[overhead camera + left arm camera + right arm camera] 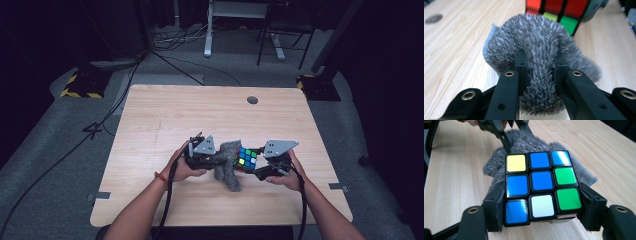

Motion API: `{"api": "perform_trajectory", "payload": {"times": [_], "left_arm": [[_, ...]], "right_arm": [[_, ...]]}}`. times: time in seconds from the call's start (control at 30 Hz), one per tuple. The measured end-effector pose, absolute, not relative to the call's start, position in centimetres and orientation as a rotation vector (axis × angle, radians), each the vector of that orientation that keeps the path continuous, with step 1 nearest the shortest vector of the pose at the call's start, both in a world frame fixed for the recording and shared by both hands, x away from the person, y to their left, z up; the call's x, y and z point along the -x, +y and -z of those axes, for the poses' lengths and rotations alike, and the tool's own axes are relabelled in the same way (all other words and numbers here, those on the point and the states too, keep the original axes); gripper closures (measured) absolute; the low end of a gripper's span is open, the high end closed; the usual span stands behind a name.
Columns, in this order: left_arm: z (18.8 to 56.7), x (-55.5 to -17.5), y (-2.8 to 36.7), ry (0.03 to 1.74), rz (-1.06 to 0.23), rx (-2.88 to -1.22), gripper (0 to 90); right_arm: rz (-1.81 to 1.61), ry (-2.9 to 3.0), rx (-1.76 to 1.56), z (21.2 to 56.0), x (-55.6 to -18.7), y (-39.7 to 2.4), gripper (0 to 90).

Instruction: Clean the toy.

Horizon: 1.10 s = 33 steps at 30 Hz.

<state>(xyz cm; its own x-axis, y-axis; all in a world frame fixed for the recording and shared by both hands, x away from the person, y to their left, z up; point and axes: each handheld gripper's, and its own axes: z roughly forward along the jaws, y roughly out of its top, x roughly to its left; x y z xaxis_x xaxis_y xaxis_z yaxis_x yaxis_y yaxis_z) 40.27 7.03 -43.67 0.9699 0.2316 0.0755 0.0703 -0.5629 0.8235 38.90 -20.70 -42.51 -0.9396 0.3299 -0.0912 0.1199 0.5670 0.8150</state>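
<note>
The work in hand looks like wiping the puzzle cube (541, 187) with the grey fuzzy cloth (534, 50), near the front middle of the counter (165, 110). The left claw (539, 75) is clamped tight on a bunched fold of the cloth, whose nap bulges out between and around the black jaws. The right claw (541, 205) grips the cube by two opposite sides, with the mostly blue face turned toward its own camera.

To do this step well, I would keep the cube steady in the right claw and let the left one do the travelling, dragging the cloth across one face at a time with light pressure (too hard a push could twist a layer or lever the cube out of the pads). The loose tail of cloth hanging toward the counter should stay clear of the right jaws.

In the high view both forearms come in from the near edge and converge, the left hand (184, 167) and right hand (286, 176) held low, just above the wood, with the claws pointing inward at each other. Cloth and cube touch between them.
</note>
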Motion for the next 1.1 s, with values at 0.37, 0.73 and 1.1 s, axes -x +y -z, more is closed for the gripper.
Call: {"api": "perform_trajectory", "payload": {"times": [0.37, 0.73, 1.1], "left_arm": [[40.6, -38.4, 6.4, 0.137, -0.212, -2.049, 73.2], [39.9, -38.6, 4.2, 0.109, -0.164, -2.15, 72.5], [40.3, -38.8, 4.7, 0.168, -0.215, -2.241, 72.1]], "right_arm": [[-1.258, 2.598, -0.396, 42.9, -39.1, -20.1, 34.2], [-1.15, 2.642, -0.358, 43.5, -39.0, -18.9, 34.2], [-1.086, 2.641, -0.353, 43.7, -38.9, -18.9, 34.2]]}}
